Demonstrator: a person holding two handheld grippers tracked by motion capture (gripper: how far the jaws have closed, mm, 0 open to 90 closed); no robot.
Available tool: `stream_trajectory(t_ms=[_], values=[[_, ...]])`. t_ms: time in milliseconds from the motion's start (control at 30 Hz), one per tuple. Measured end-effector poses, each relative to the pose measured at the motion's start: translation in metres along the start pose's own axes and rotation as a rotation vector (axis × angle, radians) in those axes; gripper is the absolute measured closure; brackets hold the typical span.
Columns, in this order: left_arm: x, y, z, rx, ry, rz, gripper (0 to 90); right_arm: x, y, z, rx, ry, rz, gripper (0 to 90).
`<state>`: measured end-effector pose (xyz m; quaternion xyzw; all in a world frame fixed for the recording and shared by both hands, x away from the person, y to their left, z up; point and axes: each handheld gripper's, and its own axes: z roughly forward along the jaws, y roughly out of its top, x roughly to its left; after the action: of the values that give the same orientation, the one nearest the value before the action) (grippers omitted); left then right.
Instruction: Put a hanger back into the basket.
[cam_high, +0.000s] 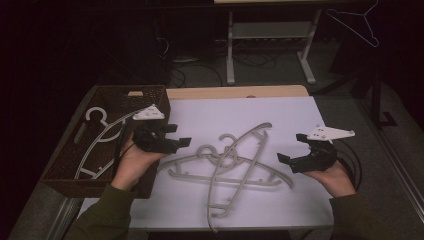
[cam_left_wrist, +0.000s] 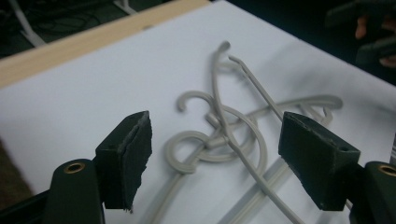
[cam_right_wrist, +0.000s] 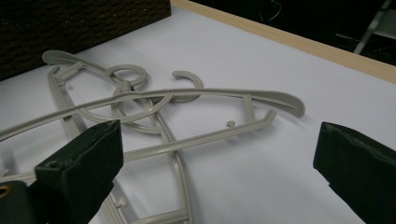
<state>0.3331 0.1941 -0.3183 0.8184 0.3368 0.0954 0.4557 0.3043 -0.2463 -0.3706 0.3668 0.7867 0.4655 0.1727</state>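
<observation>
claw (cam_left_wrist: 215, 158) jaws apart; hangers' (cam_left_wrist: 233, 140) lower ends cut off

Looks like a lab or workshop, dimly lit. Bare white-topped table (cam_high: 280, 107), metal bench frame (cam_high: 270, 35) and loose cables (cam_high: 200, 67) on the floor at 12 o'clock.

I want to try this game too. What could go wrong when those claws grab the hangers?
1. The two grey hangers lie crossed on the white table, hooks overlapping. Lifting one may drag the other along.
2. The bars are thin and lie flat, so the open left gripper or right gripper could slip off or pinch both.
3. The brown basket already holds a hanger, so a new one might snag on it.
</observation>
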Motion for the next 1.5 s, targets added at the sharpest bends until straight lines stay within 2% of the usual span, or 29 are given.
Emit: stream_trajectory(t_ms=[333, 500, 567, 633, 833, 1000, 1067, 1233, 1300, 1367, 1400, 1467, 1500], values=[[-0.026, -0.027, 0.054, 0.107, -0.076, 0.004, 26.9, 0.002, 0.0, 0.002, 0.009, 0.003, -0.002, 1.2], [-0.032, -0.04, 0.076, 0.176, -0.077, 0.026, 27.5, 0.002, -0.001, 0.003, 0.014, 0.007, -0.002, 1.1], [-0.032, -0.043, 0.082, 0.184, -0.078, 0.026, 28.0, 0.002, -0.001, 0.003, 0.014, 0.007, -0.004, 1.2], [-0.032, -0.046, 0.09, 0.208, -0.076, 0.047, 28.4, 0.002, -0.001, 0.004, 0.012, 0.007, -0.007, 1.2], [-0.04, -0.051, 0.109, 0.225, -0.068, 0.041, 30.5, 0.003, -0.002, 0.004, 0.014, 0.008, -0.01, 1.2], [-0.042, -0.054, 0.12, 0.253, -0.054, 0.052, 32.4, 0.003, -0.002, 0.004, 0.013, 0.008, -0.011, 1.1], [-0.042, -0.056, 0.123, 0.262, -0.043, 0.056, 36.0, 0.002, -0.002, 0.004, 0.01, 0.008, -0.017, 1.2], [-0.038, -0.059, 0.126, 0.278, -0.034, 0.057, 40.1, 0.003, -0.002, 0.003, 0.016, 0.01, -0.004, 1.2], [-0.037, -0.06, 0.127, 0.285, -0.013, 0.068, 42.9, 0.003, -0.002, 0.003, 0.017, 0.011, -0.001, 1.2], [-0.034, -0.062, 0.128, 0.291, -0.02, 0.054, 46.3, 0.004, -0.002, 0.003, 0.02, 0.013, 0.0, 1.2], [-0.033, -0.062, 0.128, 0.294, -0.017, 0.048, 48.6, 0.003, -0.002, 0.003, 0.012, 0.012, -0.016, 1.2], [-0.031, -0.063, 0.128, 0.293, -0.02, 0.032, 52.1, 0.003, -0.002, 0.003, 0.014, 0.013, -0.009, 1.2], [-0.03, -0.063, 0.127, 0.297, -0.023, 0.04, 54.2, 0.003, -0.002, 0.003, 0.014, 0.013, -0.009, 1.2]])
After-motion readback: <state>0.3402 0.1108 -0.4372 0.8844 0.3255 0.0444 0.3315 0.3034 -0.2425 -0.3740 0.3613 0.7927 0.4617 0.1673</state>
